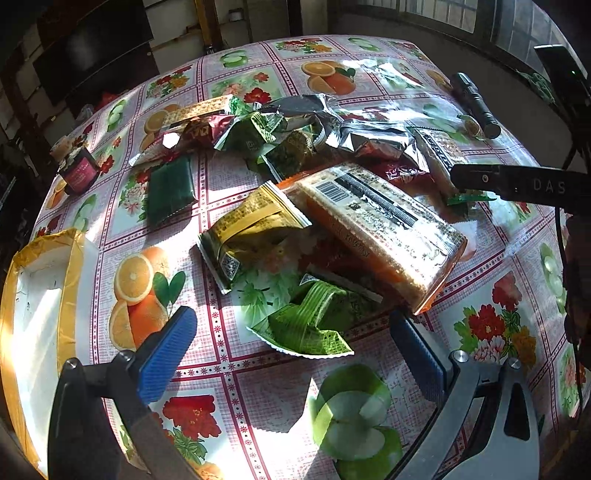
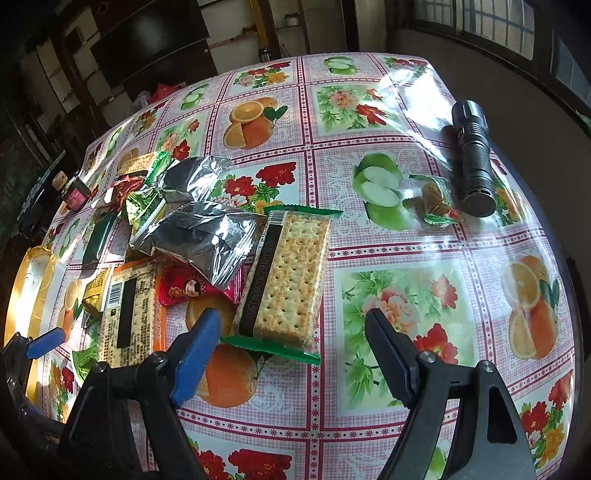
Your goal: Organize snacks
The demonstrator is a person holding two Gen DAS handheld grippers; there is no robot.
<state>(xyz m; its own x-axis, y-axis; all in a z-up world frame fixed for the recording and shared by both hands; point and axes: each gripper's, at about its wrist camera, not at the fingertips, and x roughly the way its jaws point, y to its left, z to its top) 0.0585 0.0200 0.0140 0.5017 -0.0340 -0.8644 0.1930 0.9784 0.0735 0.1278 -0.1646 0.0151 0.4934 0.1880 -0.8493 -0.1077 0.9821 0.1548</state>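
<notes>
White cardboard box with yellow taped rim [image 1: 40, 295], table's left edge: interior looks bare. Foil and plastic snack packets [image 1: 258, 236], heaped mid-table, outside the box. Left hand-held gripper [image 1: 291, 354]: released, nothing grasped. Right hand-held gripper [image 2: 291, 328]: released, above clear-wrapped cracker pack [image 2: 288, 280].

Home dining room, fruit-print tablecloth [image 2: 406, 236], dark television [image 2: 147, 40], window [image 2: 498, 26]

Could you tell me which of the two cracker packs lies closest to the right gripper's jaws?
The green-edged cracker pack, lying just ahead of the right gripper; the orange-edged cracker pack sits off to its left, nearer the box.
</notes>
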